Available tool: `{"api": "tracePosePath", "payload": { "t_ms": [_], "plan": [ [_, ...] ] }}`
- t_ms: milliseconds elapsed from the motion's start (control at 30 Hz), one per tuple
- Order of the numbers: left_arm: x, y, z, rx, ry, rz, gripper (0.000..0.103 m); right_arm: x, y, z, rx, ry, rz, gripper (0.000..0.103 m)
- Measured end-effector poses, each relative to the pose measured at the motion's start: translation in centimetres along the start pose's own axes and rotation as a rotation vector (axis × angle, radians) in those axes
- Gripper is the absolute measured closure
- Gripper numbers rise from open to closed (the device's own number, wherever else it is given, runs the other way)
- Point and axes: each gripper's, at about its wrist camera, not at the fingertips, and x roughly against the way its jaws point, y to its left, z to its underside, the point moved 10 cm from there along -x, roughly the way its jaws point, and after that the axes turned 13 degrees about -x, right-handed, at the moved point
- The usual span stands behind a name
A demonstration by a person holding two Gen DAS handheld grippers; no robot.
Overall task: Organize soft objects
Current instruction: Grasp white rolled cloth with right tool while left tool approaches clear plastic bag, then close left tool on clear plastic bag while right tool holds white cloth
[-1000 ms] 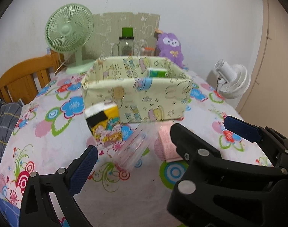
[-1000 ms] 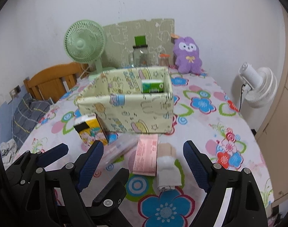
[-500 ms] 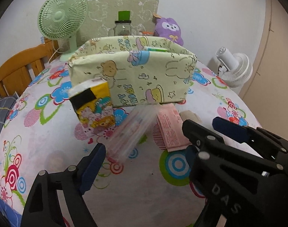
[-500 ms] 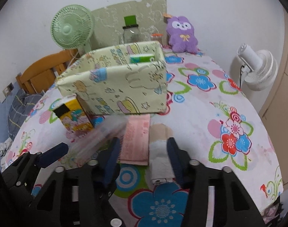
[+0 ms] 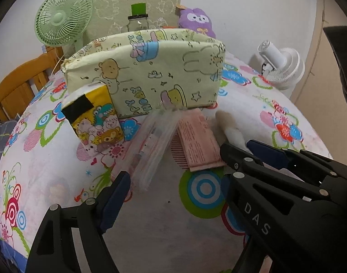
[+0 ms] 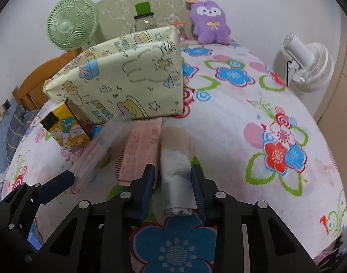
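A rolled beige-and-white cloth [image 6: 177, 161] lies on the flowered tablecloth; my right gripper [image 6: 174, 177] has its jaws closed against both sides of it. The roll also shows in the left wrist view [image 5: 230, 128]. A pink packet [image 6: 142, 146] and a clear plastic bag [image 5: 154, 145] lie beside it, and a yellow cartoon tissue pack [image 5: 93, 118] leans by the yellow fabric storage box [image 5: 148, 77]. My left gripper [image 5: 182, 170] is open and empty, low over the clear bag. The right gripper's body [image 5: 287, 182] covers the left gripper's right finger.
A green fan [image 5: 63, 20], a jar with a green lid [image 5: 138, 18] and a purple plush [image 6: 210, 22] stand behind the box. A white fan [image 6: 307, 61] sits at the right table edge. A wooden chair [image 5: 16, 84] is on the left.
My right gripper moved forward and down, and its jaws closed from wide open onto the cloth roll. My left gripper came lower and closer to the clear bag, staying open.
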Motion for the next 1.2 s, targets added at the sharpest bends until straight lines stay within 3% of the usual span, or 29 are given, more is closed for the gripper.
{"api": "tracePosePath", "payload": {
  "t_ms": [67,167,833,1200],
  "plan": [
    [0.0,-0.1,0.1,-0.006,0.002,-0.005,0.02,-0.2,-0.2,0.2,-0.002,0.006,0.002,0.079],
    [0.1,-0.4,0.0,-0.01,0.002,-0.005,0.02,0.0,-0.4,0.3,-0.003,0.007,-0.001,0.086],
    [1.0,2.7,-2.1,0.005,-0.046,-0.092,0.02,2.2,0.9,-1.8,-0.01,-0.051,-0.063,0.087],
    [-1.3,4.2,-2.5,0.001,-0.028,-0.06,0.022,0.7,2.1,-2.2,-0.009,-0.04,-0.037,0.087]
  ]
}}
